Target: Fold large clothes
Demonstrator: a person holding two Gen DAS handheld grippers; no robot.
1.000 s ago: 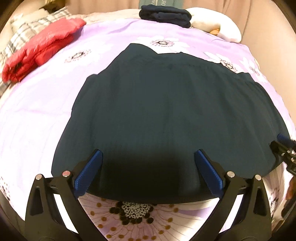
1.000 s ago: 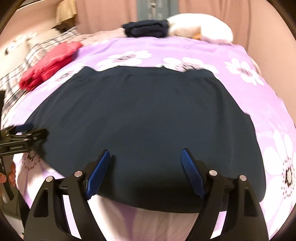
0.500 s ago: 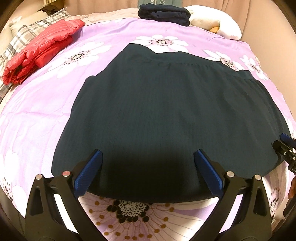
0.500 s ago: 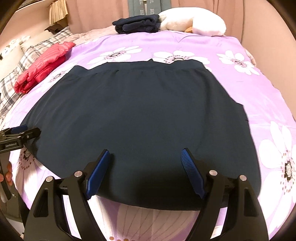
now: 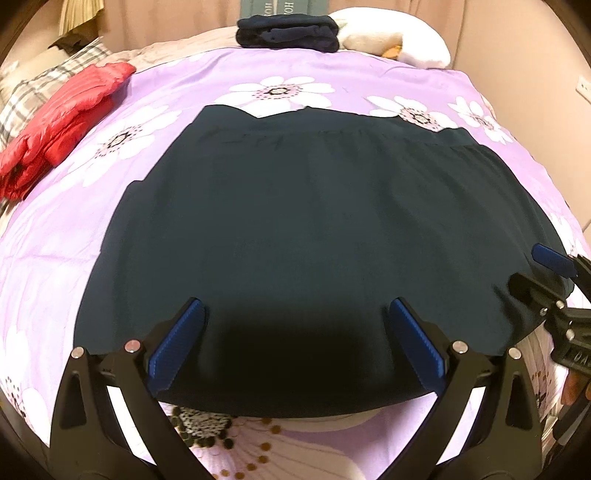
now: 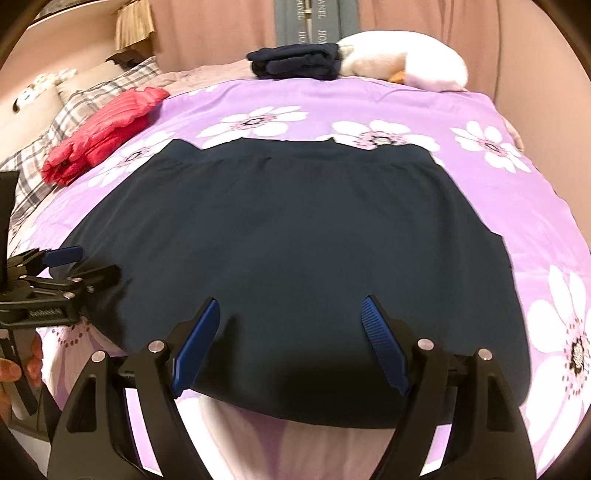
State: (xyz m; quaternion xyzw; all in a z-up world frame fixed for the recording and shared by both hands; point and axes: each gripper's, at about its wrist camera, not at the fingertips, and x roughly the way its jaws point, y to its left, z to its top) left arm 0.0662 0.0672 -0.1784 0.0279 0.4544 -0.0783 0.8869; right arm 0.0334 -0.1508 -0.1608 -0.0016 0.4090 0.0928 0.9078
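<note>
We have plenty of open bedspread (image 5: 177,96) on every side of the dark skirt (image 5: 314,229) spread flat in the middle. Along the far edge, a folded navy pile (image 5: 288,31) and a white pillow (image 5: 402,44) block the way. Off to the left, a red jacket (image 5: 62,118) sits clear of the skirt, with a bare lane between them. Between the two open grippers, nothing rises above the cloth.

Red jacket (image 5: 59,122), white pillow (image 5: 399,40) on floral bedspread (image 5: 74,221)
</note>
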